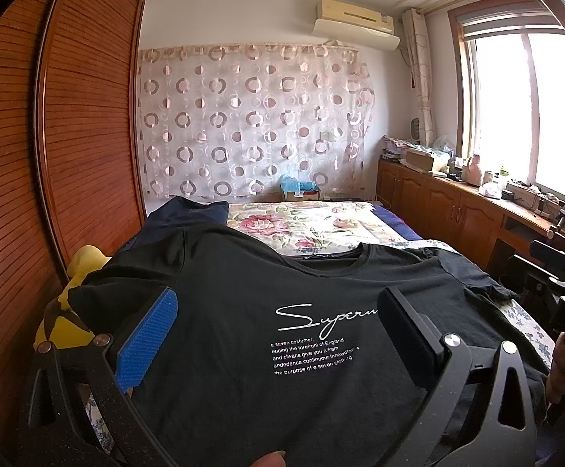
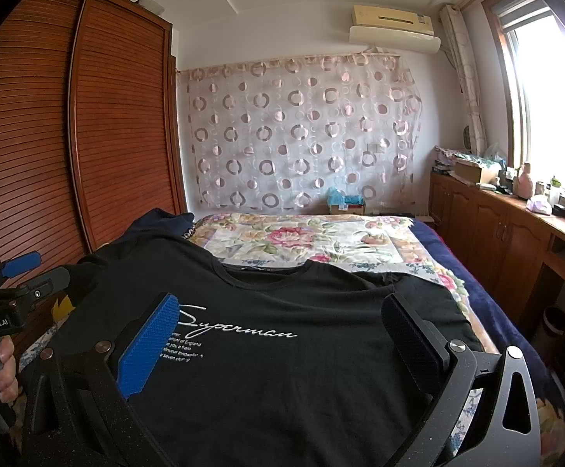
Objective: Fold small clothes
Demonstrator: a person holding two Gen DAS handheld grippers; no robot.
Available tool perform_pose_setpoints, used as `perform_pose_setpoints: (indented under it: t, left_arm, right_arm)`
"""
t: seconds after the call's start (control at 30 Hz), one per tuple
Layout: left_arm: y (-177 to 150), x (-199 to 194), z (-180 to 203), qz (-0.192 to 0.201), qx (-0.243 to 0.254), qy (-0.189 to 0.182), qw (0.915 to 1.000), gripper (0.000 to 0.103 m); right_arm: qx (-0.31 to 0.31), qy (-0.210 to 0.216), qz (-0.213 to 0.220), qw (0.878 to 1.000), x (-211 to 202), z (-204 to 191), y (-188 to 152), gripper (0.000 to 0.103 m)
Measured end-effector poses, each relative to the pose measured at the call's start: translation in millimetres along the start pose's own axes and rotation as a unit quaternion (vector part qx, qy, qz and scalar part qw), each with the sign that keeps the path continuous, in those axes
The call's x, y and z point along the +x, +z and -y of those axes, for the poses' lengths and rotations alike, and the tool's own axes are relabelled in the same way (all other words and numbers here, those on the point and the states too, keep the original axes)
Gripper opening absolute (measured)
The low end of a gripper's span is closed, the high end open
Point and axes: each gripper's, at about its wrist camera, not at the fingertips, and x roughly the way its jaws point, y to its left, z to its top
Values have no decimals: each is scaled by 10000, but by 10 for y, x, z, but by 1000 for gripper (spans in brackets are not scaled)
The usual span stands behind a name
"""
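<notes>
Left gripper, right gripper both spread over flat black T-shirt on bed.

Home bedroom: bed, wardrobe, curtain.

One black T-shirt, one yellow garment, two grippers

Daylight enters through the window at right, overexposed; frames sharp, fisheye bending and dark vignetting at corners.
</notes>
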Motion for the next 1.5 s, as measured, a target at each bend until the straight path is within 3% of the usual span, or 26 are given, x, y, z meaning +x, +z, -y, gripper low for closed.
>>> perform_pose_setpoints:
  t: [1.27, 1.5]
  left_arm:
    - [-38, 16, 28, 43, 37, 22, 10000, 103]
    - [46, -43, -28, -99, 38, -6, 9999, 103]
  right_arm:
    - [-13, 42, 16, 10000, -7, -70, -14, 103]
    - [-91, 194, -172, 9996, 122, -67, -44, 103]
